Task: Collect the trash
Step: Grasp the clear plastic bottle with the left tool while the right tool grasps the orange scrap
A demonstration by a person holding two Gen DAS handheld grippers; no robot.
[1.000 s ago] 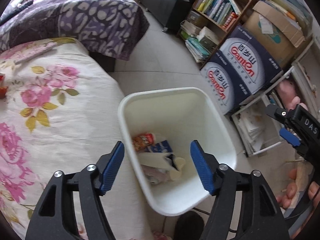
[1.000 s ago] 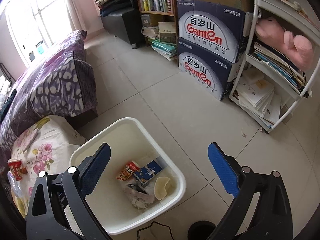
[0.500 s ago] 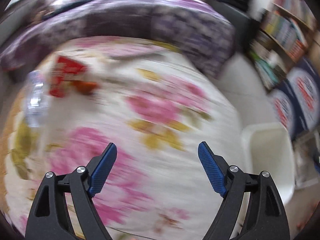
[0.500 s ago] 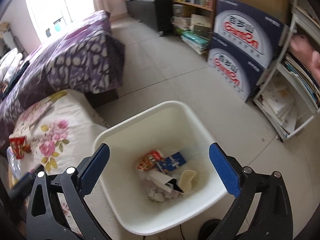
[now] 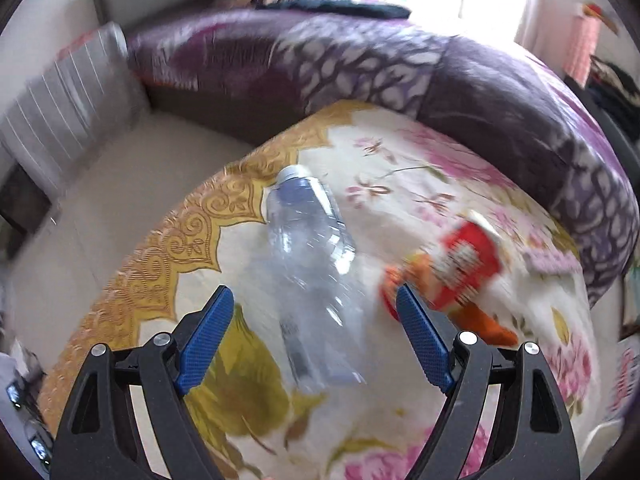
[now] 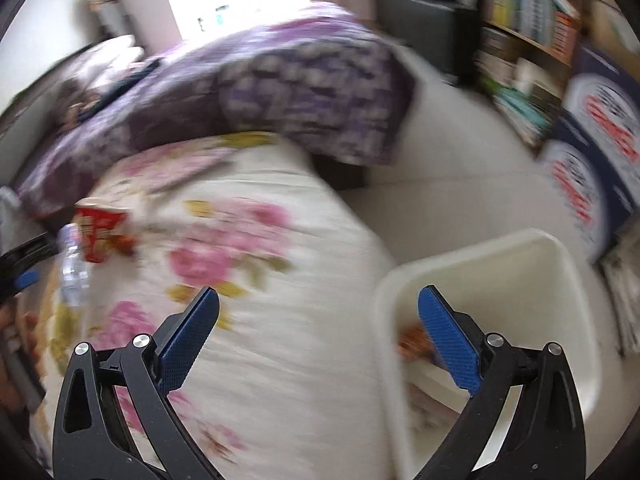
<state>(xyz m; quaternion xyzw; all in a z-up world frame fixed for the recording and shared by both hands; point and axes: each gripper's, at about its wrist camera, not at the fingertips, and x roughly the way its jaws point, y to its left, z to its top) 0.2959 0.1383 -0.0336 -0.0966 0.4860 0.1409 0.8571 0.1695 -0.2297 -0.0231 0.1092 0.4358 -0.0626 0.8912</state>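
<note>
The left gripper [image 5: 316, 332], its blue-padded jaws standing wide apart with nothing pressed between them, points down over a flowered bedspread [image 5: 400, 420]. Its jaws have just been opening. A clear plastic bottle [image 5: 312, 264] lies on its side on the cover, its base between the two pads in the left wrist view and its white cap pointing away toward the gold-patterned border; whether the pads are level with it or above it cannot be told, but neither touches it. Just to the right of the bottle, beyond the right pad, lies a red snack packet [image 5: 468, 268] with an orange piece beside it, blurred by motion. Farther back a purple patterned quilt [image 5: 440, 68] is heaped across the bed, with a bright window behind.

In the right wrist view, the right gripper [image 6: 320, 336] is likewise spread wide and empty, straddling the edge of the bedspread [image 6: 280, 360] and a white bin [image 6: 560, 264] standing on the floor just beside the bed. Blurred scraps of rubbish, one of them orange, show inside the bin behind the right pad. At the far left of that view the bottle [image 6: 72, 272] and the red packet [image 6: 100, 232] lie together on the cover, with the left gripper [image 6: 24, 276] at the frame's edge near them. Beyond, the purple quilt [image 6: 300, 80], a bookshelf [image 6: 532, 20] and stacked printed cartons [image 6: 592, 152] line the room.
</note>
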